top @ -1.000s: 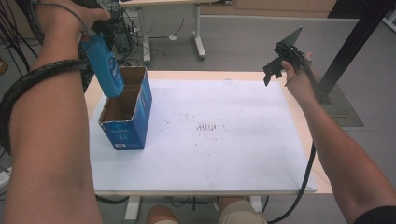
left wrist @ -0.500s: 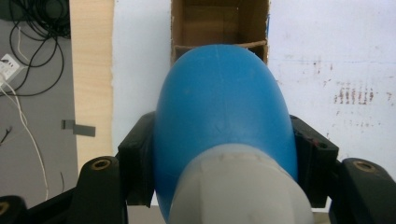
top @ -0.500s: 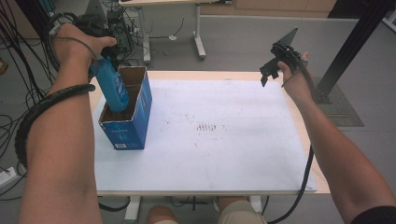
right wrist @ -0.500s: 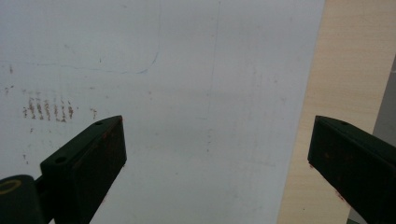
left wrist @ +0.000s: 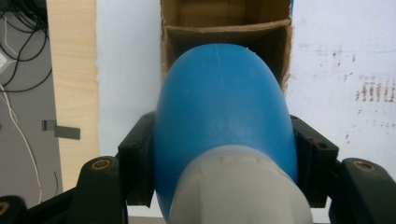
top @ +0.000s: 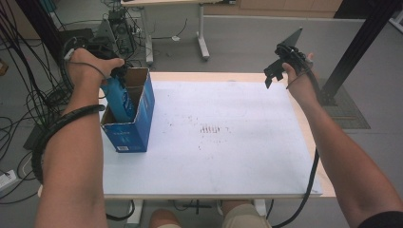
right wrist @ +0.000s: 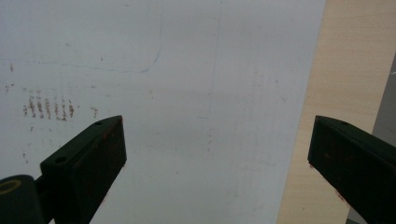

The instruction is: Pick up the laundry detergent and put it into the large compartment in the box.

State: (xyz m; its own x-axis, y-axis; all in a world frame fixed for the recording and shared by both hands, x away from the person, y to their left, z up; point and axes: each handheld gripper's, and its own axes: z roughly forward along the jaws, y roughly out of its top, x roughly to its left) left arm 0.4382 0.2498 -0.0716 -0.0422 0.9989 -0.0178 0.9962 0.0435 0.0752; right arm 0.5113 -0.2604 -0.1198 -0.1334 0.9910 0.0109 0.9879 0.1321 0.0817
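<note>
A blue bottle [top: 121, 100] with a pale grey cap [left wrist: 243, 186] is clamped between the jaws of my left gripper [top: 115, 78]. It hangs cap-up, and its lower half is inside an open blue cardboard box [top: 139, 127] at the table's left side. In the left gripper view the bottle [left wrist: 224, 107] points down into the box's brown compartment [left wrist: 224, 29], and my left gripper [left wrist: 224, 144] has both pads pressed on its sides. My right gripper [top: 274, 76] is held in the air over the far right corner. Its jaws stand wide open with nothing between them [right wrist: 217, 154].
A white sheet [top: 237, 156] with a small patch of brown marks [top: 211, 129] covers the wooden table [right wrist: 317, 93]. Cables and equipment [top: 28, 95] lie on the floor at the left. A second desk's legs [top: 202, 33] stand behind, and a black post [top: 361, 47] rises at the right.
My left hand has come down with the blue bottle, whose lower end has sunk from above the box into it. The right gripper has stayed in place, still open.
</note>
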